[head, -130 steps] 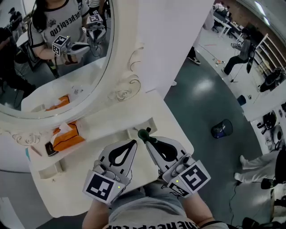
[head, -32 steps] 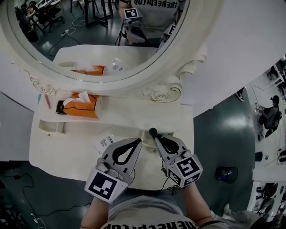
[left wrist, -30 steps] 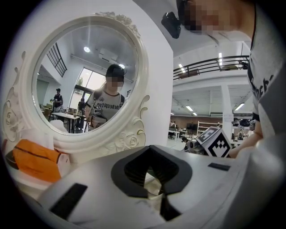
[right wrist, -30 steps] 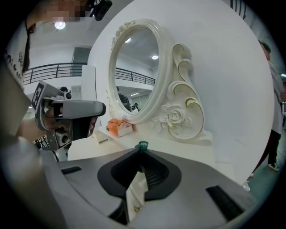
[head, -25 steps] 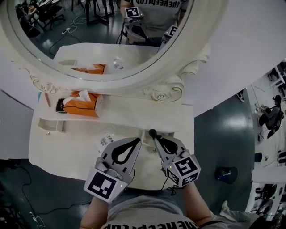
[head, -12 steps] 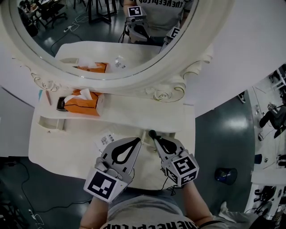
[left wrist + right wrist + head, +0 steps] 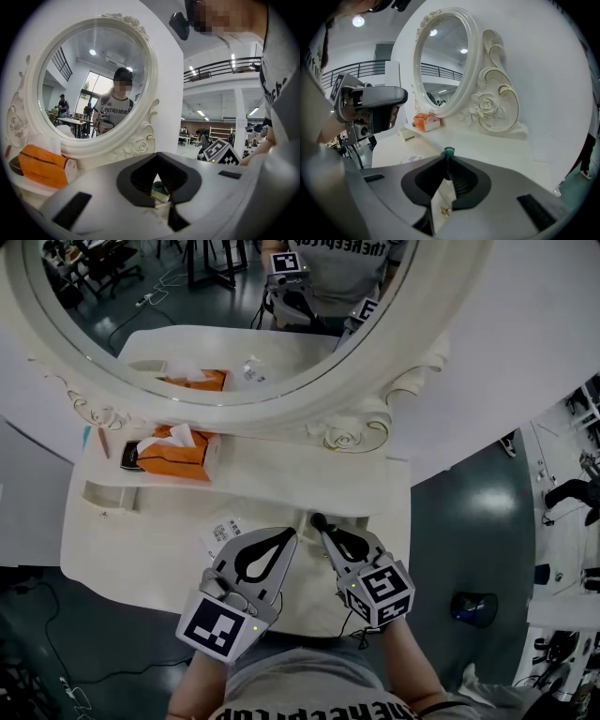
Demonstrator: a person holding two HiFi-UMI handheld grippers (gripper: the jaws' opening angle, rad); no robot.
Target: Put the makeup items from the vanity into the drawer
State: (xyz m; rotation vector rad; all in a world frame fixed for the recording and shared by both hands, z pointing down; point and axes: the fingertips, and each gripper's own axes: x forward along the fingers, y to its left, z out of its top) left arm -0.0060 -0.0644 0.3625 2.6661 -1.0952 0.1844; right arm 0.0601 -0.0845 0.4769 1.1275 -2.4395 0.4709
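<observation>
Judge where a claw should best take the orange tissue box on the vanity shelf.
Probably across its narrow width, near the middle, coming from above: the orange tissue box lies lengthwise along the shelf, with the mirror frame close behind.

Vanity (image 7: 141, 554) and mirror frame (image 7: 361, 413): cream-white, gold-lined scrolls on the frame. Tissue box (image 7: 173, 454), upper left: orange, white tissue. Makeup item (image 7: 319, 520), centre: dark green cap, black shaft. Floor (image 7: 469, 521), right: dark grey-teal.
</observation>
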